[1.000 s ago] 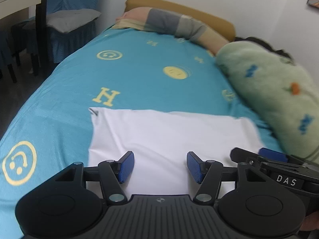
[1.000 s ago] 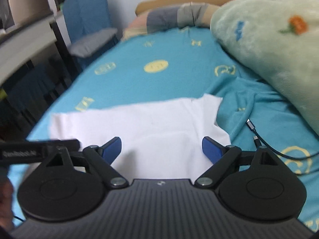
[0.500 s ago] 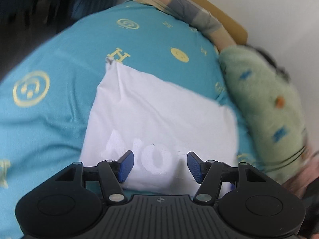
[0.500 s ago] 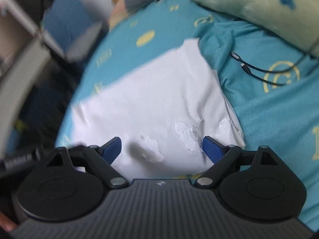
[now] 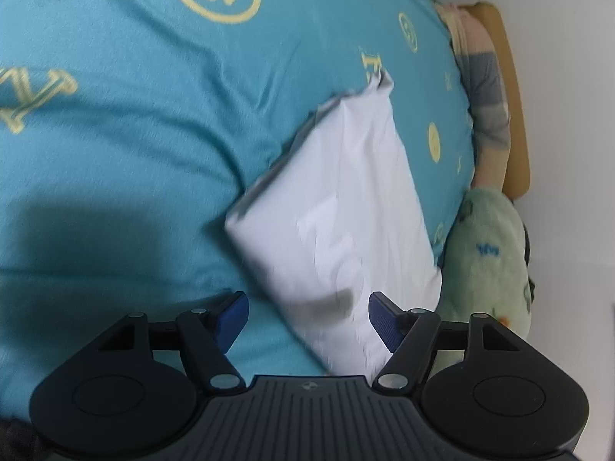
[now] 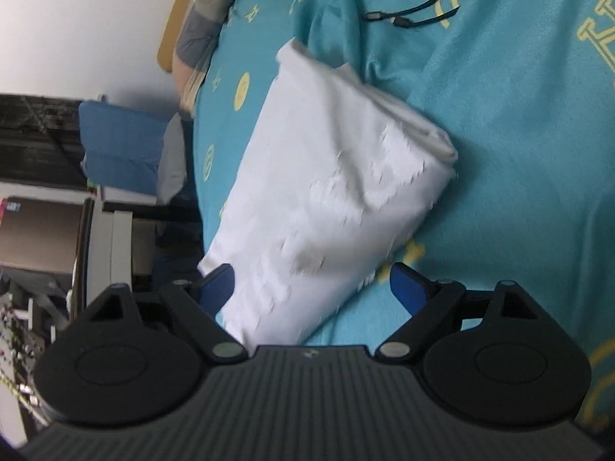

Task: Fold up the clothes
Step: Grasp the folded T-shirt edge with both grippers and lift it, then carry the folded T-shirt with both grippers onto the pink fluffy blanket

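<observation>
A white folded garment (image 5: 346, 211) lies flat on the teal bed sheet (image 5: 134, 134), with a faint print on its top face. My left gripper (image 5: 307, 309) hovers over the garment's near end; its jaws are opening, and the cloth lies between them untouched by the blue pads (image 5: 234, 309). In the right wrist view the same garment (image 6: 326, 176) runs diagonally. My right gripper (image 6: 309, 280) straddles its near end with its jaws closing; the left pad (image 6: 217, 280) is at the cloth's edge and the right pad stands clear over the sheet.
A green fleece blanket (image 5: 488, 261) lies beside the garment. A striped pillow (image 5: 488, 92) rests against the tan headboard (image 5: 515, 115). A black cable (image 6: 415, 11) lies on the sheet (image 6: 519, 134). A blue covered chair (image 6: 123, 153) and shelves (image 6: 46, 230) stand off the bed.
Both views have rolled strongly and dropped closer to the garment. The left jaws have spread wider. The right jaws have narrowed a little. The garment lies where it was.
</observation>
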